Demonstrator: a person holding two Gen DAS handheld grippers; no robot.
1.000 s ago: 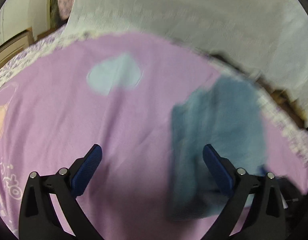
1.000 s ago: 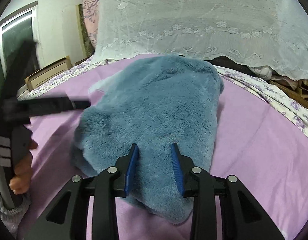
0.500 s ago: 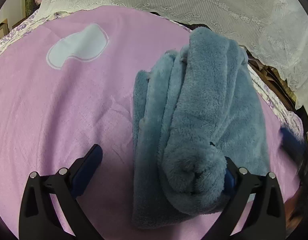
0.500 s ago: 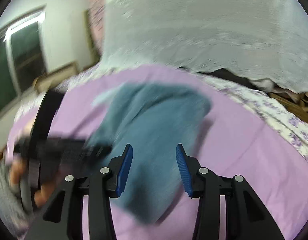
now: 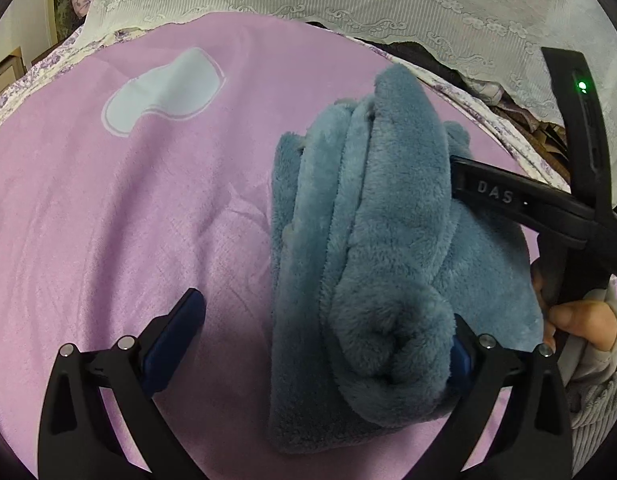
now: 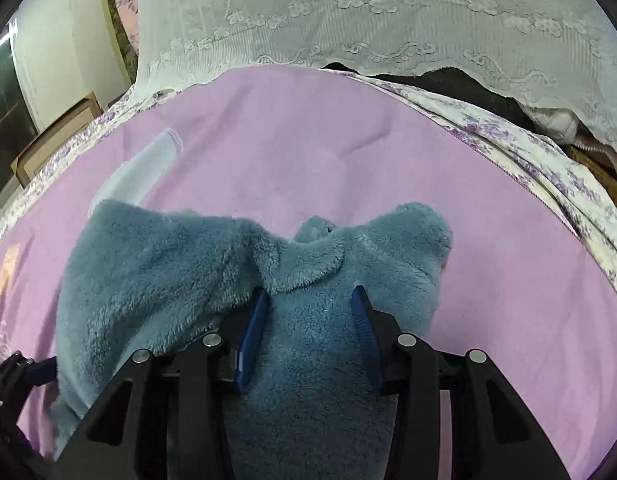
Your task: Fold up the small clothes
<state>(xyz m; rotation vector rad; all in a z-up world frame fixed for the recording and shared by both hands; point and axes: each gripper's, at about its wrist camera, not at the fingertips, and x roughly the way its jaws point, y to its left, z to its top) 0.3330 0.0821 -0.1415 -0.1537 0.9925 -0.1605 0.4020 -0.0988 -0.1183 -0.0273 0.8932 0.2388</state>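
A fluffy blue fleece garment (image 5: 372, 264) lies folded in thick layers on the purple bedspread (image 5: 148, 200). My left gripper (image 5: 320, 344) is open wide, with the garment's rolled near end against its right finger. In the right wrist view the same garment (image 6: 180, 272) spreads low and close. My right gripper (image 6: 308, 336) is open, its blue fingers (image 6: 250, 340) resting over the fleece with one fold draped by the left finger. The right gripper's black body (image 5: 520, 200) shows in the left wrist view, reaching onto the garment from the right.
A white lace cover (image 6: 388, 20) hangs over the bed's far side. A pale heart-shaped patch (image 5: 164, 92) is printed on the bedspread left of the garment. A floral sheet edge (image 6: 548, 160) runs along the right. A wooden box (image 6: 56, 136) stands at far left.
The right gripper has moved in low over the garment and opened wider. The left gripper has swung right, and the garment's rolled end is now against its right finger.
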